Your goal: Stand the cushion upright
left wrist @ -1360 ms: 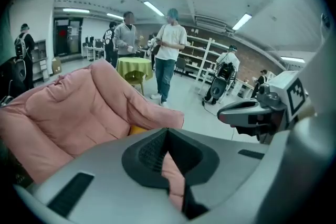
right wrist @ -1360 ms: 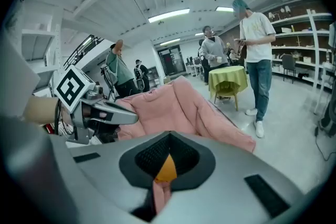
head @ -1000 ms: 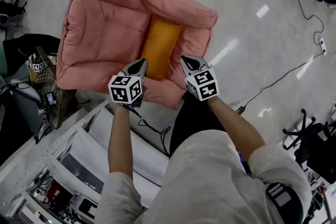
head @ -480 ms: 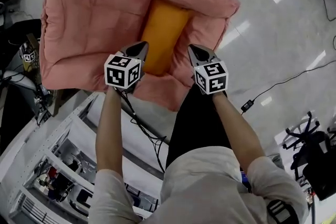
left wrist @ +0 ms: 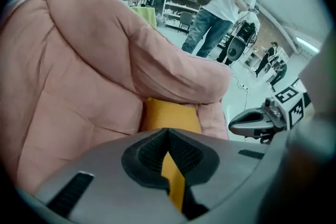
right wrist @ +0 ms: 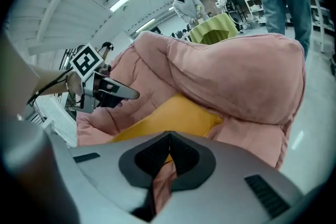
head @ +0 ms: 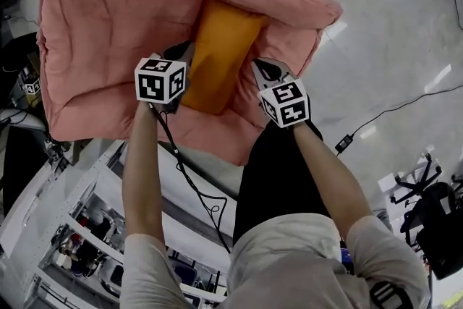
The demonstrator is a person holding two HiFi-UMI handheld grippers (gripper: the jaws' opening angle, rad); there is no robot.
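Both grippers are hovering low over the pink padded chair (head: 108,25). The left gripper (head: 185,50) is pointing steeply down with its jaws pressed together, tip to tip, pinching nothing. The orange cushion (head: 221,54) is lying flat in the chair's seat just to this gripper's right and running on ahead of it, under the bulging back roll. The right gripper (head: 262,68) is also closed and empty, and it is sitting by the cushion's near right corner. From there the cushion is stretching ahead and to its left, so it is lying between the two grippers. I cannot tell whether either tip is touching the fabric. A black cable (head: 391,112) is trailing across the floor off to the right gripper's right.
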